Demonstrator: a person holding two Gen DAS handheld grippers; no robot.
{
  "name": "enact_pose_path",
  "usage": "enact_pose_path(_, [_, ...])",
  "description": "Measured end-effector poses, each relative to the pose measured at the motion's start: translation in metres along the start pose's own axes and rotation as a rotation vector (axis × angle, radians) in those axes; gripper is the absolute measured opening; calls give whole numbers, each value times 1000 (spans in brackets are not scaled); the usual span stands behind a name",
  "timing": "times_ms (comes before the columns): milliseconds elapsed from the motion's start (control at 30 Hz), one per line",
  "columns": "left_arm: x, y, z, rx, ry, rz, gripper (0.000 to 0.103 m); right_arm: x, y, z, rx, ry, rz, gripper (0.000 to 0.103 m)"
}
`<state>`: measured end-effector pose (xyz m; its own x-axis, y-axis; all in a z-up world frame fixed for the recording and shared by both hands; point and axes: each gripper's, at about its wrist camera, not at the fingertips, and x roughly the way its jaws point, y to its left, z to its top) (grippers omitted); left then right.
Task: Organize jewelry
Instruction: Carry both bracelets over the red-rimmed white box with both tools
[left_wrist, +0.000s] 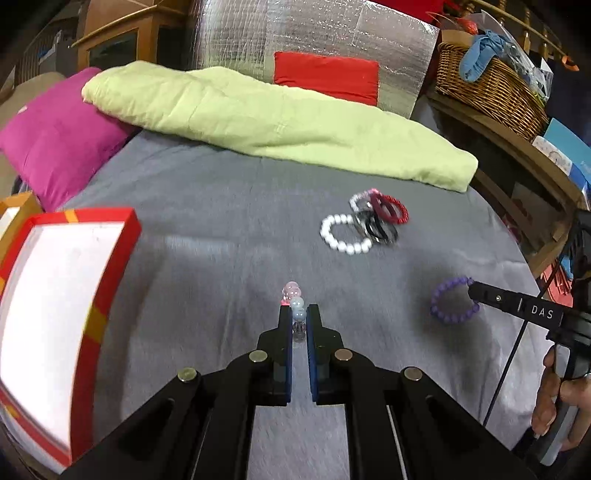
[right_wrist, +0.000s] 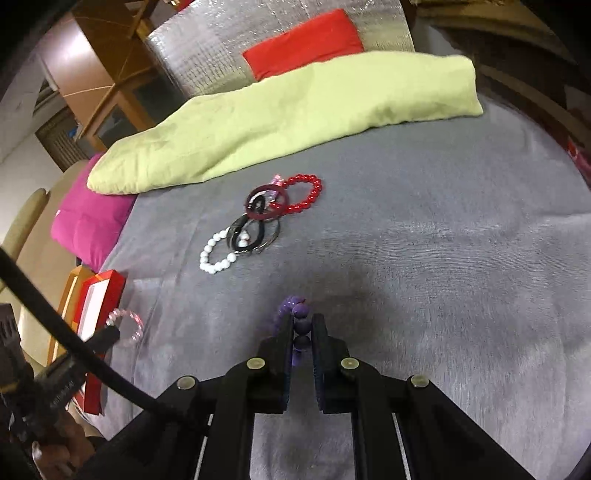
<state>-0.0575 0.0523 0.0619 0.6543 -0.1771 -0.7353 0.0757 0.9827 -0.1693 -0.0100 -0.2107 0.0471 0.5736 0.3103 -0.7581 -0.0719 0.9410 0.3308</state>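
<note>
Both tongs are nearly closed, the left tongs (left_wrist: 298, 314) pinching a light, slippery pale bead bracelet (left_wrist: 295, 301) by its strand and the right tongs (right_wrist: 303, 325) a purple bead bracelet (right_wrist: 301, 325).

A pale pink-and-clear bead bracelet (left_wrist: 294, 301) and a purple one (left_wrist: 452, 301) hang lifted above the grey cover. White (left_wrist: 345, 233), red (left_wrist: 391, 208) and dark bracelets (left_wrist: 376, 228) lie heaped together.

Dim indoor light; fisheye bends and darkens the edges, motion blur softens everything, and foil board (left_wrist: 314, 40) glints.
</note>
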Motion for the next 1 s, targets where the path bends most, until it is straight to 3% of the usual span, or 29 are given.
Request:
enact_pose_path(467, [-40, -19, -21, 8, -36, -30, 8, -51, 19, -37, -13, -35, -52, 10])
enact_pose_path(1000, [-57, 9, -42, -44, -53, -40, 8, -65, 68, -56, -81, -32, -44, 10])
